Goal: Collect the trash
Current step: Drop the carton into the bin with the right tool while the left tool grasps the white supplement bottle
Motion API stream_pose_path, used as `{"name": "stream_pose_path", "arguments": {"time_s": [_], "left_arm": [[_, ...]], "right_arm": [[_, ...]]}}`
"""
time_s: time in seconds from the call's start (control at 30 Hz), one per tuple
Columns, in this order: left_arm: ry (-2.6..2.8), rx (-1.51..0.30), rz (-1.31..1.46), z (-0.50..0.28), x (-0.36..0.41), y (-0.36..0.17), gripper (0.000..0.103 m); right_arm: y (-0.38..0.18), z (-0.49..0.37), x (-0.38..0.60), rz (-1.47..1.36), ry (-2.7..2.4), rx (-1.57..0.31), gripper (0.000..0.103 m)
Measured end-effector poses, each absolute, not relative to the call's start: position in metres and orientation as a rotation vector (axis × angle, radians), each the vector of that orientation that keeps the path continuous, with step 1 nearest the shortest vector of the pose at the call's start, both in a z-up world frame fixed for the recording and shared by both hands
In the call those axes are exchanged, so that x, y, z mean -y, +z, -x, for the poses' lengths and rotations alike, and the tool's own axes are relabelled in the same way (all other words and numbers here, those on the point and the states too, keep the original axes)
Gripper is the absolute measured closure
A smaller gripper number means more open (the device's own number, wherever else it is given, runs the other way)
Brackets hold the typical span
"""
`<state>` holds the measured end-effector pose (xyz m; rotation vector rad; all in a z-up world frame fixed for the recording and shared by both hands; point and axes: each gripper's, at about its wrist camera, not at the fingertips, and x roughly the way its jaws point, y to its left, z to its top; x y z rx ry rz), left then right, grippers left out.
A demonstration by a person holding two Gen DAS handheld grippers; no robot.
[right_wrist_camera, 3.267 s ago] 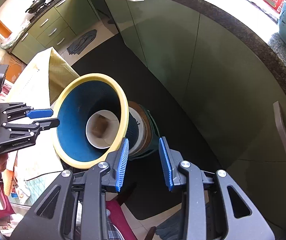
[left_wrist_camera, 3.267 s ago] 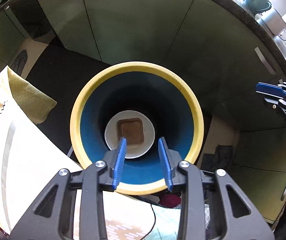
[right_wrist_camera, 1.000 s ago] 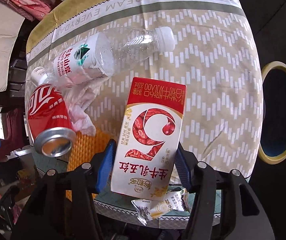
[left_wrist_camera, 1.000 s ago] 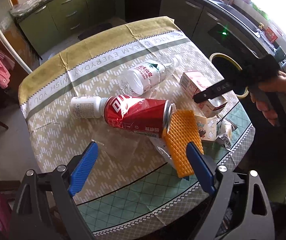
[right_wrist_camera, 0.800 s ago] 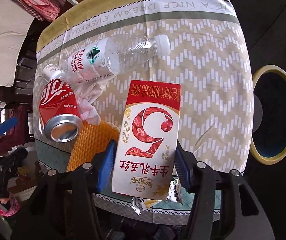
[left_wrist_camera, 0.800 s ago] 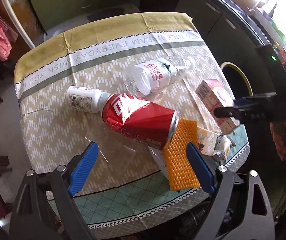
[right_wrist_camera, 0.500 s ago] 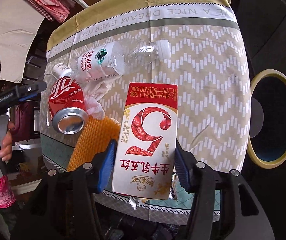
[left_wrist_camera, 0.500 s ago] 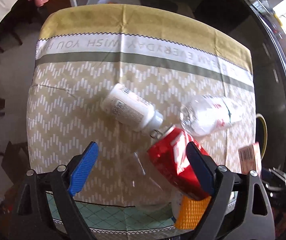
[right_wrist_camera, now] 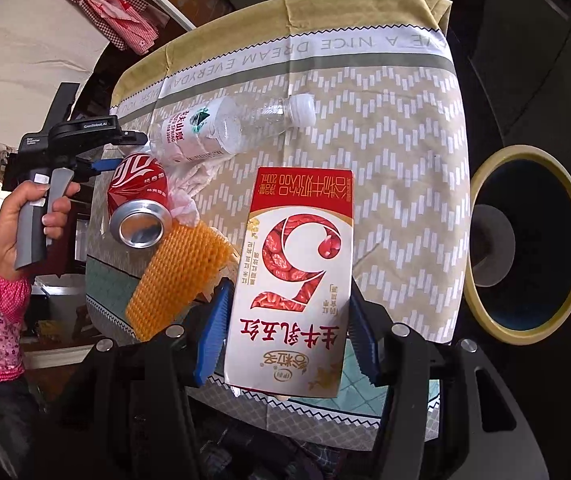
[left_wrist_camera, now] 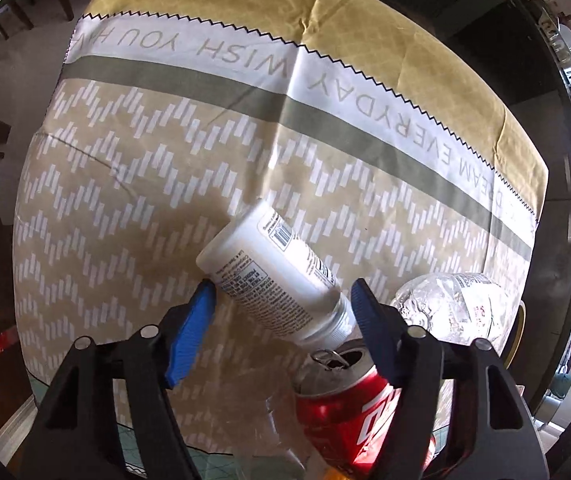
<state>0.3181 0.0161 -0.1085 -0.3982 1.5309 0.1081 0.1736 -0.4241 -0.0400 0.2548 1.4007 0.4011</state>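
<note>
Your left gripper (left_wrist_camera: 281, 326) points down at the table (left_wrist_camera: 165, 152); its fingers are closing around the white bottle (left_wrist_camera: 273, 280), which lies on the cloth touching the red can (left_wrist_camera: 349, 408); the pads are not yet pressing. Your right gripper (right_wrist_camera: 285, 332) has its fingers clamped on the carton (right_wrist_camera: 297, 276), held above the table edge; the bin (right_wrist_camera: 525, 240) stands beside the table.

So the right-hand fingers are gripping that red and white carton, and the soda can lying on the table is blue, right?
Not quite: the soda can is red, not blue, as the right wrist view shows. The rest holds: it lies on its side on the table, and the right gripper fingers hold the red and white carton.
</note>
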Motion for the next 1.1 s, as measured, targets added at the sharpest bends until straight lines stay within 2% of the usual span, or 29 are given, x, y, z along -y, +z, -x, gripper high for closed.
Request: {"name": "stream_pose_path", "arguments": {"time_s": [0.43, 0.6, 0.73, 1.1], "left_arm": [[0.033, -1.435, 0.043, -0.353, 0.041, -0.104, 0.048], [-0.006, -1.406, -0.003, -0.359, 0.054, -0.094, 0.049], [-0.045, -1.369, -0.114, -0.364, 0.076, -0.084, 0.05], [-0.087, -1.362, -0.202, -0.349, 0.091, -0.08, 0.05]], "right_arm": [[-0.045, -0.148, 0.524, -0.407, 0.295, -1.321, 0.049], [-0.053, -0.144, 0.573, -0.472, 0.194, -1.282, 0.049], [-0.074, -0.149, 0.61, -0.51, 0.103, -1.281, 0.049], [-0.151, -0.186, 0.66, -0.499, -0.087, -1.322, 0.049]]}}
